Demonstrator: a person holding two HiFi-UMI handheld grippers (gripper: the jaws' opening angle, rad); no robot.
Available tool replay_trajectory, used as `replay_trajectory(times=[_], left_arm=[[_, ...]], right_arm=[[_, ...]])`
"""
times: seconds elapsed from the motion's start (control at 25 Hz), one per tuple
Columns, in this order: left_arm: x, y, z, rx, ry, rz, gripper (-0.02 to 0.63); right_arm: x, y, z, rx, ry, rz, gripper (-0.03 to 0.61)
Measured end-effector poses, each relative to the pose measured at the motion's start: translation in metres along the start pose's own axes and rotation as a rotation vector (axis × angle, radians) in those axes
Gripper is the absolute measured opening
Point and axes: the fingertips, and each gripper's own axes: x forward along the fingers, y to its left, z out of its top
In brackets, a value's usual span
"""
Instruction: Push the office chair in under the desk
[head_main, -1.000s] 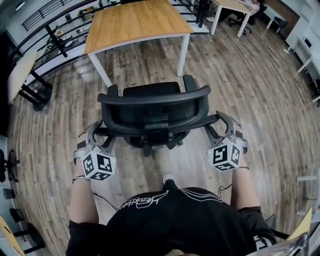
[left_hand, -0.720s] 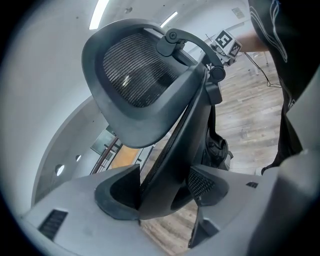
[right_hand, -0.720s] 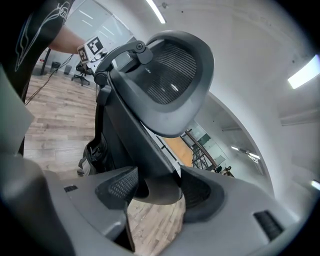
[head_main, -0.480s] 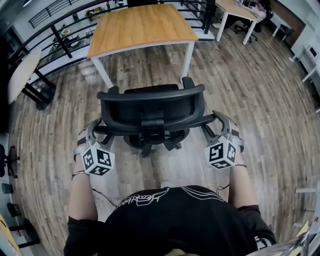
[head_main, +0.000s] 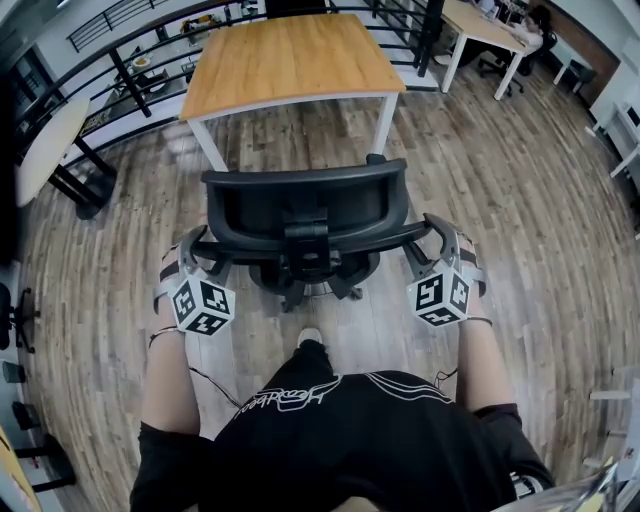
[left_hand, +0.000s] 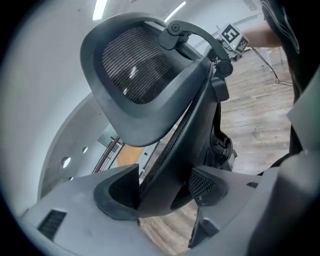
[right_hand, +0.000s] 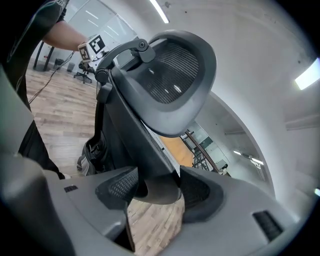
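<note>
The plank floor (head_main: 520, 200) spread wide. The wood-topped desk (head_main: 290, 50) with white legs stood ahead, and the black office chair (head_main: 305, 210) sat just before its near edge, backrest toward the person. White script on the black shirt (head_main: 330, 430) was too warped to read. The left claw (left_hand: 165, 189) clamped the backrest frame's left end; the right claw (right_hand: 156, 187) clamped its right end.
</note>
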Motion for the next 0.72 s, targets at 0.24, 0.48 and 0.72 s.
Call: replay_trajectory(times=[0.24, 0.48, 0.72], left_arm=[[0.031, 0.02, 0.008, 0.012, -0.011, 0.001, 0.284], [0.069, 0.047, 0.013, 0.015, -0.004, -0.013, 0.284], [0.105, 0.074, 0.015, 0.017, -0.002, 0.0, 0.284]], right_arm=[[0.034, -0.017, 0.0, 0.003, 0.001, 0.0, 0.276], [0.08, -0.041, 0.008, 0.003, 0.01, 0.0, 0.276], [0.124, -0.059, 0.016, 0.006, 0.024, 0.004, 0.276]])
